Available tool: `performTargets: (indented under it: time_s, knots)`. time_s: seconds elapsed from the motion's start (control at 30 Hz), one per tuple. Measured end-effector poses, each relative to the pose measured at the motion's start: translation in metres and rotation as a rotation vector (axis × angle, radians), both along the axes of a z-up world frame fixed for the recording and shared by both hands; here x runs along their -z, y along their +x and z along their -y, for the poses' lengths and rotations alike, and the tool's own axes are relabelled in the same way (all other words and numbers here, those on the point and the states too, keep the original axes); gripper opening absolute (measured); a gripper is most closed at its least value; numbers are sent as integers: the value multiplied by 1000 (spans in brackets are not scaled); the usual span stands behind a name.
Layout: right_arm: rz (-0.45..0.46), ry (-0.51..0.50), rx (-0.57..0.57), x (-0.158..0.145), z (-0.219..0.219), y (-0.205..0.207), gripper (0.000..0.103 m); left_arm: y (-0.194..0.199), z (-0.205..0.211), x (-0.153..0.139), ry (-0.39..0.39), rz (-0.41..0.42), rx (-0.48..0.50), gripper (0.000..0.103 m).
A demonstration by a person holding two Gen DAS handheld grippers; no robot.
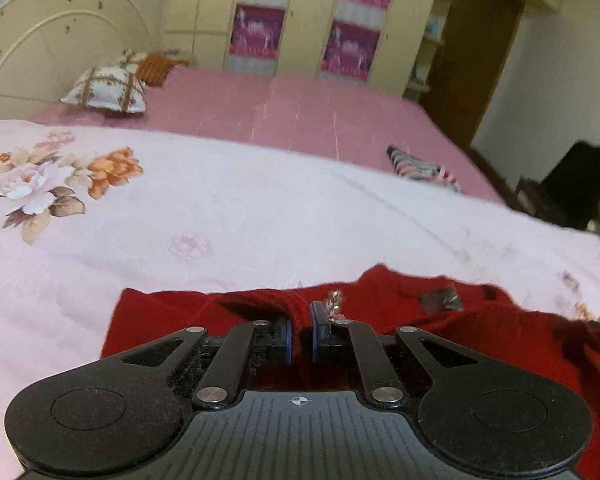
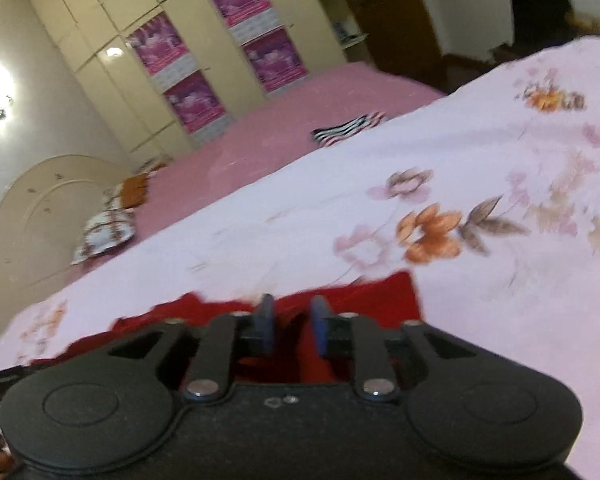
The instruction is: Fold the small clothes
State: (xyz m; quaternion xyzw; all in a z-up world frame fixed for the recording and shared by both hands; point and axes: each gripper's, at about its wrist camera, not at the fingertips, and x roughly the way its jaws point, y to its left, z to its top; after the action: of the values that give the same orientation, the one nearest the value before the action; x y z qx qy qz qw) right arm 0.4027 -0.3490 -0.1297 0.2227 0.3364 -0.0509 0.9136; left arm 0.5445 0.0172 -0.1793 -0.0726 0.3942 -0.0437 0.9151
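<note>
A small dark red knit garment point(image 1: 452, 332) lies on the pale pink floral sheet point(image 1: 228, 216). My left gripper point(image 1: 301, 332) is shut on a bunched fold of the red garment, which fills the narrow gap between its blue pads. A dark label point(image 1: 440, 301) shows on the cloth to the right. In the right wrist view my right gripper point(image 2: 292, 326) sits low over the red garment point(image 2: 372, 294); red cloth lies between its blue pads with a small gap, and the view is blurred, so a grip is unclear.
A striped folded cloth point(image 1: 422, 168) lies farther back on the pink bedspread point(image 1: 284, 108). Pillows point(image 1: 106, 90) rest by the cream headboard point(image 1: 40, 48). Cupboards point(image 1: 304, 16) line the far wall. A dark chair point(image 1: 576, 184) stands beside the bed at right.
</note>
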Motion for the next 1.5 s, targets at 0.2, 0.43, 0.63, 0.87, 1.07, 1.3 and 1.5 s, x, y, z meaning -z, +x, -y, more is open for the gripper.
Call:
performTargets:
  time_s: [0.2,0.43,0.63,0.87,1.07,1.3,1.5]
  knots:
    - [-9,-135,13,-8,-6,-3,46,-5,-15,-13,-23,-1,-29,45]
    - [147,-255,-16,-37,-29,-25,48,-25,-38,-41,42,124,-67,103]
    - [58,-283,-249,-18,-77,-6,34,-40,-2,-25,77,103,83,102]
    - [-43,-439,-243,21,-69,10,31,-34,-22,23,156,13,-49,103]
    - [-49,-436,-161,22,-59,9,31,-42,-36,20,131,-14,-114,103]
    - [41,-365,-194,-11,-79,-21,33,-82,-32,-11,77,60,-66,102]
    - [14,-379,-302,-1,-114,-46,33,-91,-17,5,157,31,10,102]
